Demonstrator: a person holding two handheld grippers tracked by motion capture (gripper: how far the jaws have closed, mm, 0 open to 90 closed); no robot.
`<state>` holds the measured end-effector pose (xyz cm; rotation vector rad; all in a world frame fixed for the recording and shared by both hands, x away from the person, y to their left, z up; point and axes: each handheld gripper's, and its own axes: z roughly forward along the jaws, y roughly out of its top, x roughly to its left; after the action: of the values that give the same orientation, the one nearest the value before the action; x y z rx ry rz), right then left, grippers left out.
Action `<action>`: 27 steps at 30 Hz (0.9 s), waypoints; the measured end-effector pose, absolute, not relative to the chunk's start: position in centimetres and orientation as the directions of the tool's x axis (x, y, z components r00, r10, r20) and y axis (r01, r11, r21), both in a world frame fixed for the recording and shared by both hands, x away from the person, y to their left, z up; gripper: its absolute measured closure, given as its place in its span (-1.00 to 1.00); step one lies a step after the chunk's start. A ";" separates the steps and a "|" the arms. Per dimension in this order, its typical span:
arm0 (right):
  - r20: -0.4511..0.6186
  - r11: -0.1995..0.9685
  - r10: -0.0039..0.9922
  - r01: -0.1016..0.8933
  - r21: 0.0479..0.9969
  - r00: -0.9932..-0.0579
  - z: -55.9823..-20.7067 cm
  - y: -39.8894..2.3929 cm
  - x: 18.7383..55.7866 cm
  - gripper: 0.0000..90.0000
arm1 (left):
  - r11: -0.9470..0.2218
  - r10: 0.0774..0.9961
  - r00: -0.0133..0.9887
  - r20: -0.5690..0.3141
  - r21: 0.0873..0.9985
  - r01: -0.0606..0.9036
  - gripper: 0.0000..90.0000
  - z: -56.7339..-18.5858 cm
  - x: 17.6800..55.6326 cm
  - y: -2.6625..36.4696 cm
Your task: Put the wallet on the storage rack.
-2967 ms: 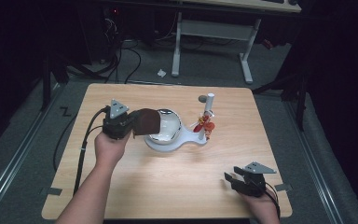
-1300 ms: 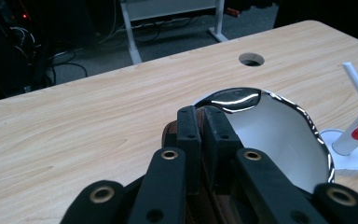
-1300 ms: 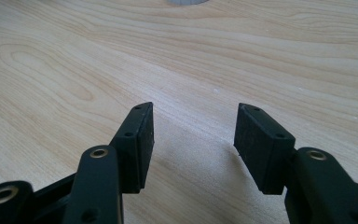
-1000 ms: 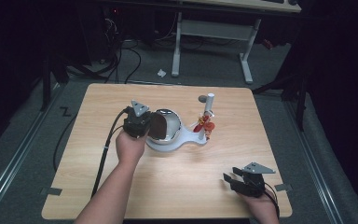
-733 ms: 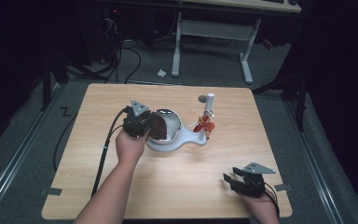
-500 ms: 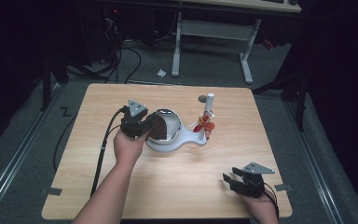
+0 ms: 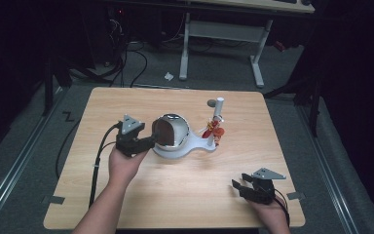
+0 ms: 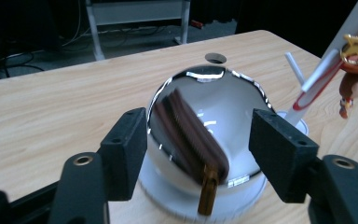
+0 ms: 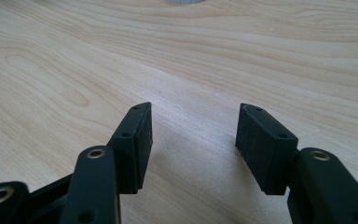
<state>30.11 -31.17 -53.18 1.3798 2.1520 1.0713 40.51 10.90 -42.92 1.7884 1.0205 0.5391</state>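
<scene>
Left gripper view | left gripper (image 8: 198,140) wide open | facing chrome dome (image 8: 223,107)

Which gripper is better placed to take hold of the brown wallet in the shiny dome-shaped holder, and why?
Left. The left gripper is open right at the dome, jaws either side of the brown wallet. The right gripper rests open over bare table near the front edge.
</scene>
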 end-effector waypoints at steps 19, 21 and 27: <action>0.008 0.269 0.889 0.535 0.801 -0.458 -52.4 -31.1 29.2 -0.02 | -0.370 0.799 0.601 -0.021 0.771 0.519 -0.12 -53.0 31.0 16.5; 0.012 0.253 0.897 0.535 0.806 -0.442 -52.3 -31.1 29.3 -0.02 | -0.397 0.781 0.625 0.011 0.780 0.483 -0.26 -52.7 30.8 16.5; -0.004 0.252 0.907 0.536 0.806 -0.421 -52.3 -31.0 29.6 -0.03 | -0.370 0.766 0.641 -0.048 0.783 0.500 -0.27 -52.6 31.4 16.5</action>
<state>29.61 -30.99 -52.32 1.3088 2.0552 1.0368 31.39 16.52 -52.61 2.0487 0.9860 0.4158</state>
